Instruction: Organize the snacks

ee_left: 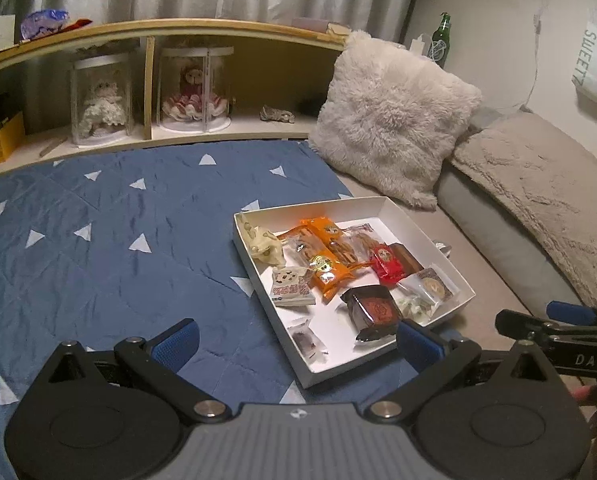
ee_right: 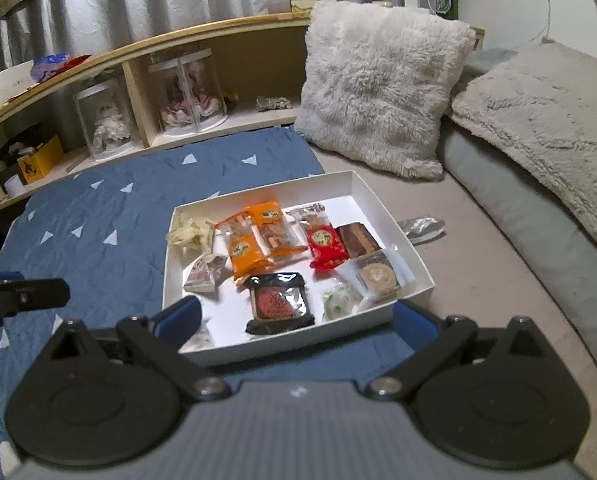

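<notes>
A white shallow box (ee_left: 382,206) (ee_right: 362,188) lies on the bed and holds several wrapped snacks: orange packets (ee_left: 322,256) (ee_right: 254,236), a red packet (ee_left: 388,262) (ee_right: 324,246), a dark mooncake pack (ee_left: 372,310) (ee_right: 278,302), a brown bar (ee_right: 356,240), a round biscuit pack (ee_left: 432,284) (ee_right: 378,276) and small pale packets (ee_left: 292,286) (ee_right: 204,272). My left gripper (ee_left: 298,344) is open and empty, just before the box's near corner. My right gripper (ee_right: 296,316) is open and empty, its fingers straddling the box's near edge.
A blue quilt with white triangles (ee_left: 98,240) covers the bed. A silver wrapper (ee_right: 422,228) lies right of the box. A fluffy cushion (ee_left: 390,116) and a beige blanket (ee_left: 538,200) lie behind and right. A wooden headboard shelf (ee_left: 158,32) holds doll cases. A green bottle (ee_left: 440,40) stands at the back.
</notes>
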